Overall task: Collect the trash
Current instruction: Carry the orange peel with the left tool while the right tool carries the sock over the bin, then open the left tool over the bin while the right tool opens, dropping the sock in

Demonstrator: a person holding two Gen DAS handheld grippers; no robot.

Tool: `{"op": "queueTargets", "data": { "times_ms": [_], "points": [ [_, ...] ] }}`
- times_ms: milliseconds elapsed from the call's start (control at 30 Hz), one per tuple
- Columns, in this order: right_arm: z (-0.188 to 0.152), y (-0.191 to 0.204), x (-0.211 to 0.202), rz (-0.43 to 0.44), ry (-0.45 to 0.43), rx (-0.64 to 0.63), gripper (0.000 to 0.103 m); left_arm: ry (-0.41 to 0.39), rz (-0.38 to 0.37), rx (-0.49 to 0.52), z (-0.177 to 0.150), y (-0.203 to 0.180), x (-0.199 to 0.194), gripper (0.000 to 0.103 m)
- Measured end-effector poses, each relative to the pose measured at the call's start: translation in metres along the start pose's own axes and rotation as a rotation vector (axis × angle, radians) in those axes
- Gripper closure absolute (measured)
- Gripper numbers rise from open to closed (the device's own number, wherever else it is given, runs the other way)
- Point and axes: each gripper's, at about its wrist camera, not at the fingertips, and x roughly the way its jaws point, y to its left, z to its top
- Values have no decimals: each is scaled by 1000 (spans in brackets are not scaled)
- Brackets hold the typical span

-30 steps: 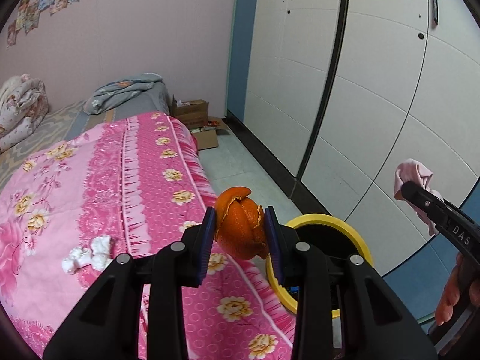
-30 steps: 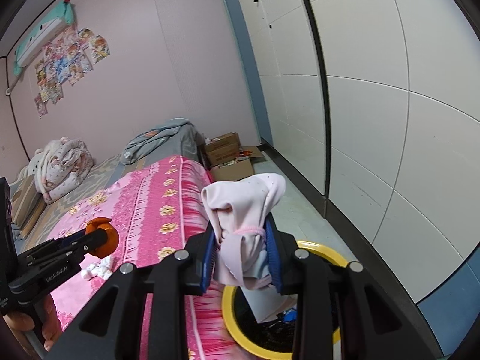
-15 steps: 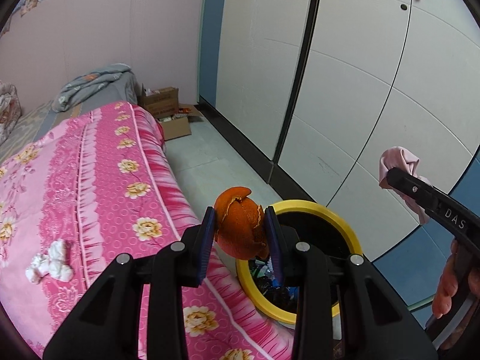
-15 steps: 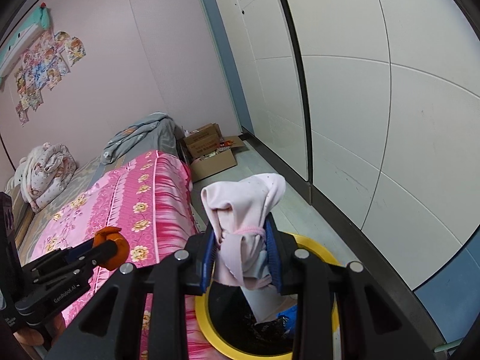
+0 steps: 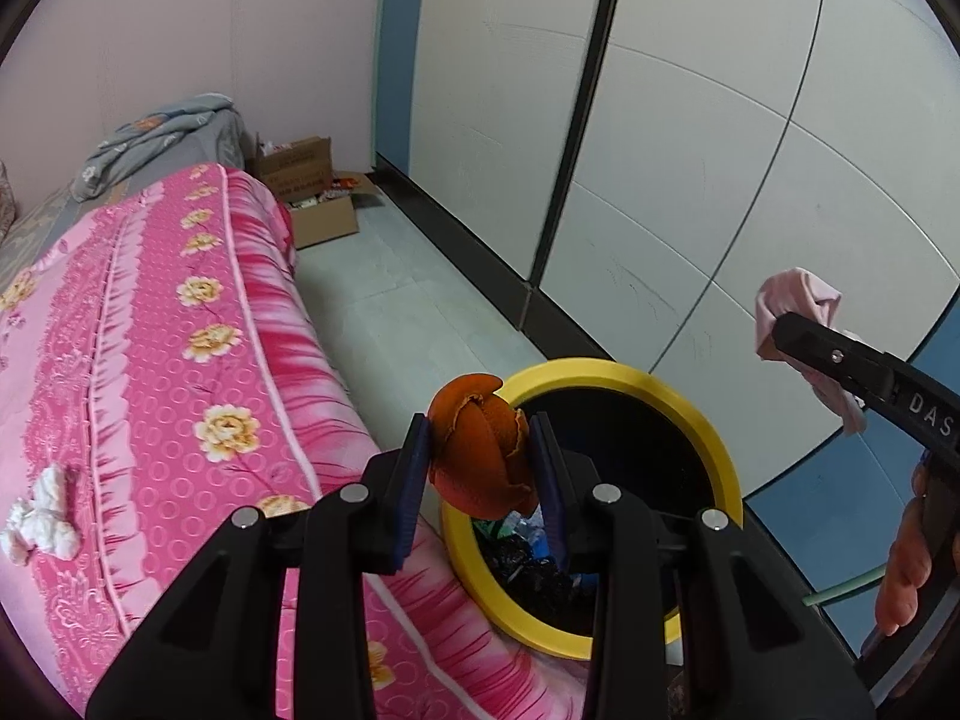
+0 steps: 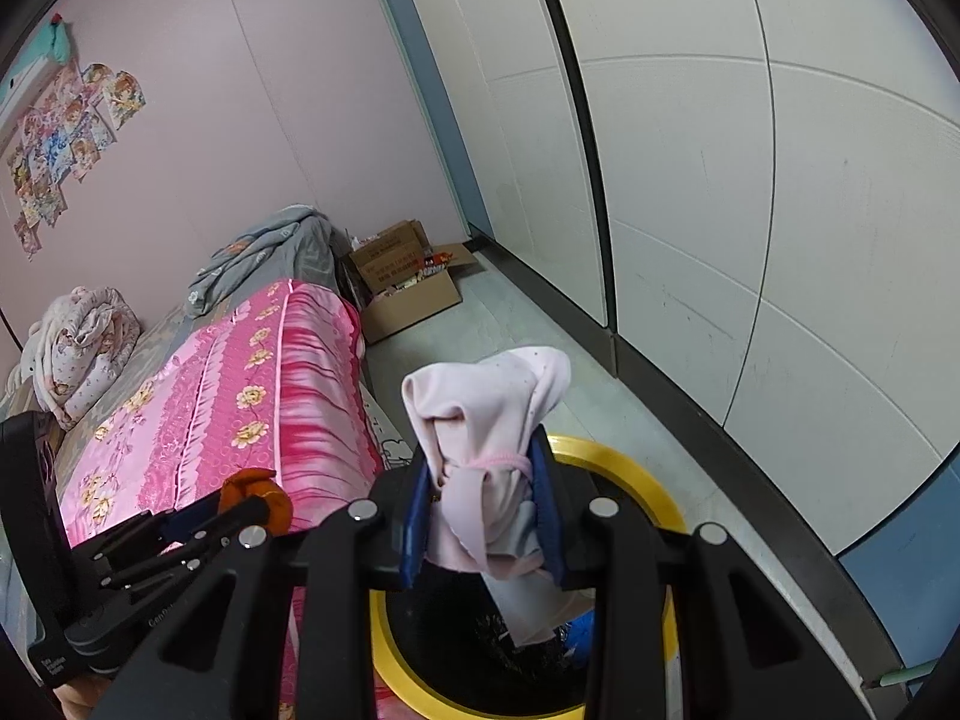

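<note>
My left gripper [image 5: 480, 450] is shut on an orange peel [image 5: 480, 456], held just over the near left rim of a yellow-rimmed trash bin [image 5: 630, 372] lined in black. My right gripper [image 6: 483, 474] is shut on a bunched pale pink cloth [image 6: 486, 414] that hangs down over the same bin [image 6: 636, 468]. In the left wrist view the right gripper [image 5: 780, 324] and its pink cloth [image 5: 798, 300] come in from the right, above the bin. In the right wrist view the left gripper [image 6: 258, 501] with the peel [image 6: 252, 495] shows at lower left. Trash lies in the bin's bottom.
A bed with a pink flowered cover [image 5: 150, 360] runs along the bin's left side, with crumpled white tissues [image 5: 42, 522] on it. Open cardboard boxes [image 5: 312, 198] stand on the floor at the back. White wardrobe doors [image 5: 690, 150] line the right. A hand [image 5: 906, 564] holds the right gripper.
Both grippers have come down and forward toward the bin, which now sits larger and more directly under them. The grips on the peel and the cloth are unchanged.
</note>
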Motion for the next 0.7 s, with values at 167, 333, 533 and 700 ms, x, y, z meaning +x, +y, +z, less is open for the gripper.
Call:
{"op": "queueTargets", "data": {
  "times_ms": [167,333,533,700],
  "points": [
    [-3,-6,9,-3,14,13,74,23,-19,13,-6,-8,18,71],
    [-6,-15,15,1,33,32,74,33,-45,13,-8,-9,26,70],
    [-7,-19,18,-5,38,36,74,38,-85,8,-8,-6,33,69],
    [-7,-19,15,-22,25,27,72,39,-106,23,-9,-9,32,66]
  ]
}}
